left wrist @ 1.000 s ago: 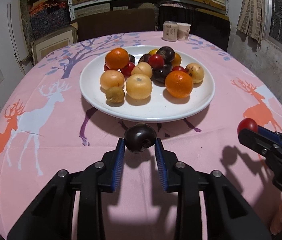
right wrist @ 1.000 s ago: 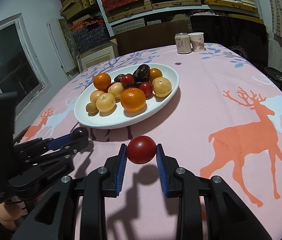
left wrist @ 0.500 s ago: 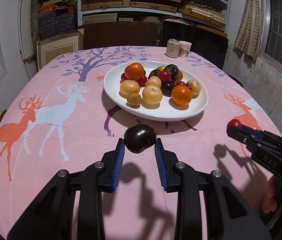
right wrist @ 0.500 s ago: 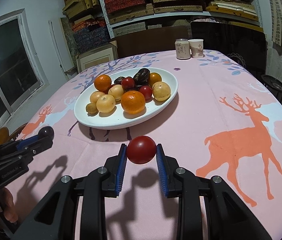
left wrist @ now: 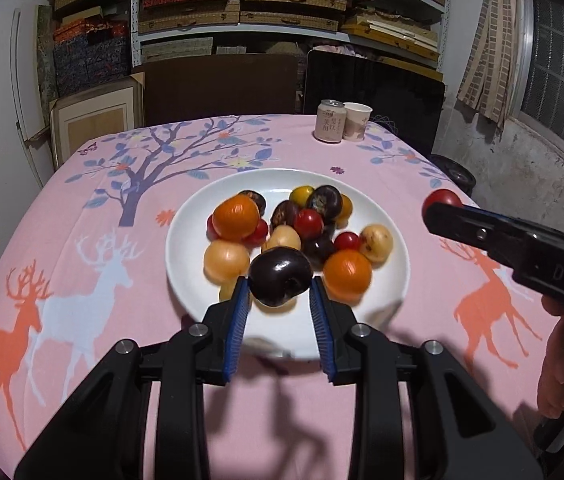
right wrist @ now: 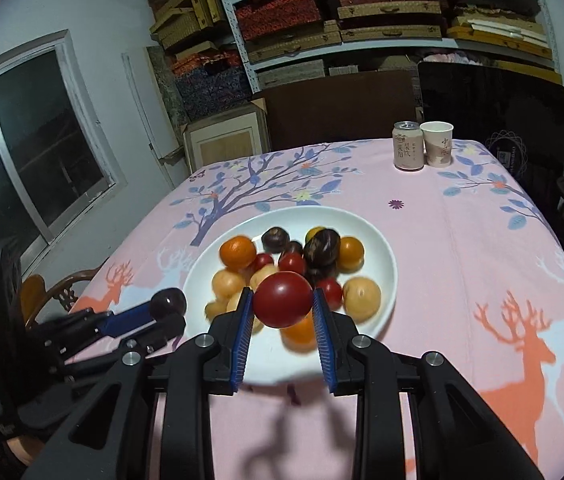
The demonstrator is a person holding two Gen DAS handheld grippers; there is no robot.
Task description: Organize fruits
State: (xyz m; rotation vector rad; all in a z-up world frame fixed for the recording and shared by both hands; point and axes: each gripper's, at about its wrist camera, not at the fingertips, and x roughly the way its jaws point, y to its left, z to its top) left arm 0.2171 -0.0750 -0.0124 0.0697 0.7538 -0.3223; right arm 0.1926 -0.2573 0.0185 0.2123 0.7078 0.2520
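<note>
Holding a dark plum [left wrist: 281,276] between its blue pads, the left hand-held gripper [left wrist: 280,292] is clenched on the fruit and carries it in the air above the near rim of the white plate [left wrist: 186,280]; the right hand-held gripper [right wrist: 283,300] is likewise clenched on a red tomato [right wrist: 283,299], which hangs over the near side of the same plate. In the left wrist view the right tool enters from 3 o'clock with the tomato at its tip; in the right wrist view the left tool sits at 8 o'clock, the plum at its tip. On the plate lie two oranges, several pale yellow fruits, small red tomatoes and more dark plums, mixed together with no visible grouping. The plate rests near the middle of the desk [left wrist: 82,208], which is covered by a pink cloth printed with deer and a tree. At 12 o'clock beyond the plate stand a can [left wrist: 330,121] and a paper cup [left wrist: 357,121], touching or nearly so. Judged from this, two fruits are in hand and not yet set down, and sorting of the pile appears mostly still to do
</note>
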